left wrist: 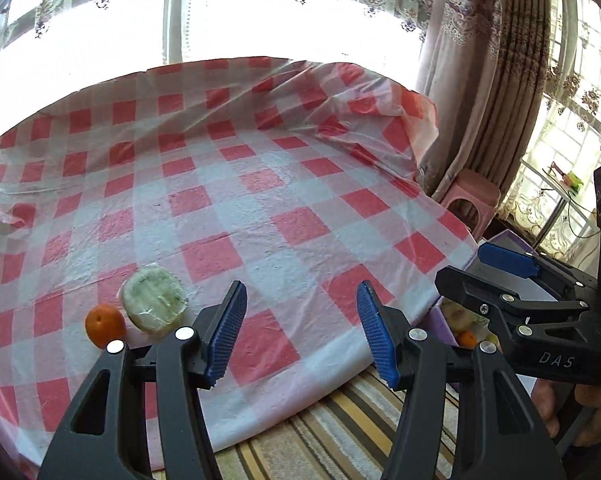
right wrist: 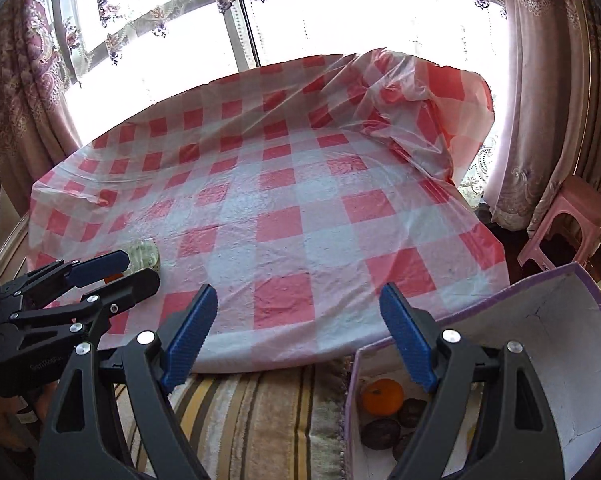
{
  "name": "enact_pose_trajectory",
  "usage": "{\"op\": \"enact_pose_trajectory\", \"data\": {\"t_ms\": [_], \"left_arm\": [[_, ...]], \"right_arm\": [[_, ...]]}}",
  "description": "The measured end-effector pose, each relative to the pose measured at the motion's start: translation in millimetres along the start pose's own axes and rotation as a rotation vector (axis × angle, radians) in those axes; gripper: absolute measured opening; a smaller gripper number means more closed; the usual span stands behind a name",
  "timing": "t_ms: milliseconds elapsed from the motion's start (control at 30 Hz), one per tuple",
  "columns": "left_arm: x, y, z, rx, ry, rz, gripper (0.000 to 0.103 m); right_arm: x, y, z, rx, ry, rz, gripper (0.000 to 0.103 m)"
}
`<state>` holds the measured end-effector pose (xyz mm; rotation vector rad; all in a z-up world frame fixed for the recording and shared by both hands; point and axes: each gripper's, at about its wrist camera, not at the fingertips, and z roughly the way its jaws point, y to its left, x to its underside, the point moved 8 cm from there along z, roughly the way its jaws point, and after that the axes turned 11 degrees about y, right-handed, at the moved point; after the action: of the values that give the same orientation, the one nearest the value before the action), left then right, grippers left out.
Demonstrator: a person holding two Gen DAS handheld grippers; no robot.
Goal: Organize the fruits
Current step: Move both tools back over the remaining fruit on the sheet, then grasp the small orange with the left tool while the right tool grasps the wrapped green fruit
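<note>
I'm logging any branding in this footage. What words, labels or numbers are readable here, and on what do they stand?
"DAS": pale letters on the black body of the right gripper, seen from the left wrist.
A small grey print on the black body of the left gripper, seen from the right wrist: too blurred to read.
Nothing else carries text.

The worktop (left wrist: 260, 184) is draped in a red-and-white checked plastic cloth (left wrist: 228, 256), rumpled at its far right corner. Two things lie directly on it near the front left edge — a small orange (left wrist: 104, 325) and, touching it, a pale green wrapped fruit (left wrist: 154, 300).
</note>
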<state>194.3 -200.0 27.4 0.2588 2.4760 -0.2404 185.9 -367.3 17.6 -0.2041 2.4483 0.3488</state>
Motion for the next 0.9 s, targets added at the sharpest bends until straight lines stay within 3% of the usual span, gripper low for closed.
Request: {"op": "enact_pose_trajectory", "data": {"t_ms": [500, 800, 900], "left_arm": [[-2, 129, -29, -0.083, -0.075, -0.265, 0.056], [12, 183, -21, -0.095, -0.051, -0.394, 0.054], [16, 187, -12, -0.085, -0.032, -0.399, 0.054]], "right_arm": [[-32, 94, 32, -0.091, 0.001, -0.105, 0.084], [-38, 136, 54, -0.081, 0.011, -0.199, 0.084], [-37, 147, 62, -0.122, 0.018, -0.205, 0.084]]}}
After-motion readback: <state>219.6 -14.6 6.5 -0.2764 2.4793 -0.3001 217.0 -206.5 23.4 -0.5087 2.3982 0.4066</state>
